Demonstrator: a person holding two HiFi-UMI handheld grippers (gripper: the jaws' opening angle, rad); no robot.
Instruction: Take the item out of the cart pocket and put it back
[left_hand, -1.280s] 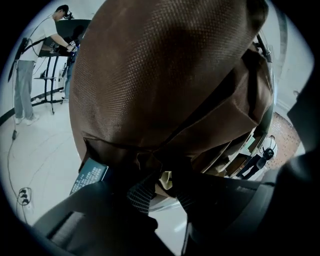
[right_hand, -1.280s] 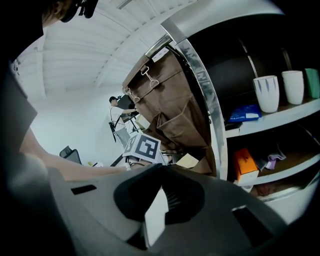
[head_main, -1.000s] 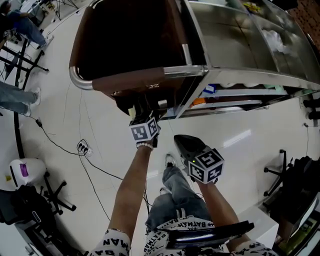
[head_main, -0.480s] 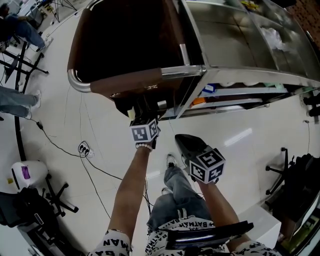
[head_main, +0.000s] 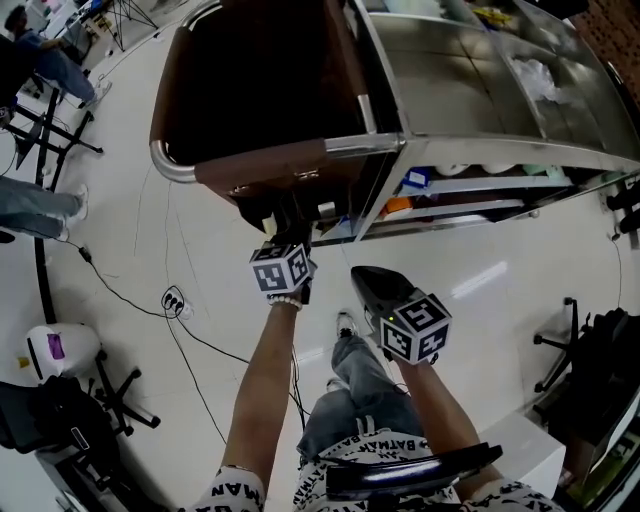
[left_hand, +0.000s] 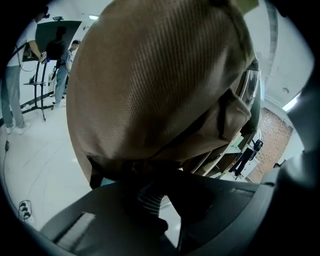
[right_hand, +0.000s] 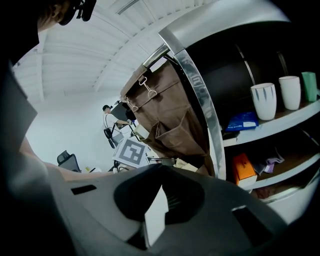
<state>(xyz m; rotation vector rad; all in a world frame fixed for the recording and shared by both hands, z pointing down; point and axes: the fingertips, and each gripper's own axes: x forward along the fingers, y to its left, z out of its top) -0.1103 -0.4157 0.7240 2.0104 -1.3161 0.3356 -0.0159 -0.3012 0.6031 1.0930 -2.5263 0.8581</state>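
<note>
White glossy floor (head_main: 480, 275) under steel cart (head_main: 470, 150). Your left gripper (head_main: 288, 232) just closed at the brown bag (left_hand: 150, 85), nothing visible between its jaws. Right gripper (head_main: 365, 280) is pressed together, empty.

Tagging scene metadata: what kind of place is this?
Likely a lab or recording studio, not a hotel: a housekeeping-style cart with a brown bag stands on bare white floor among office chairs, equipment stands and a power strip with loose cable.

text: "batman" | on: person's printed shirt (head_main: 372, 440)
</note>
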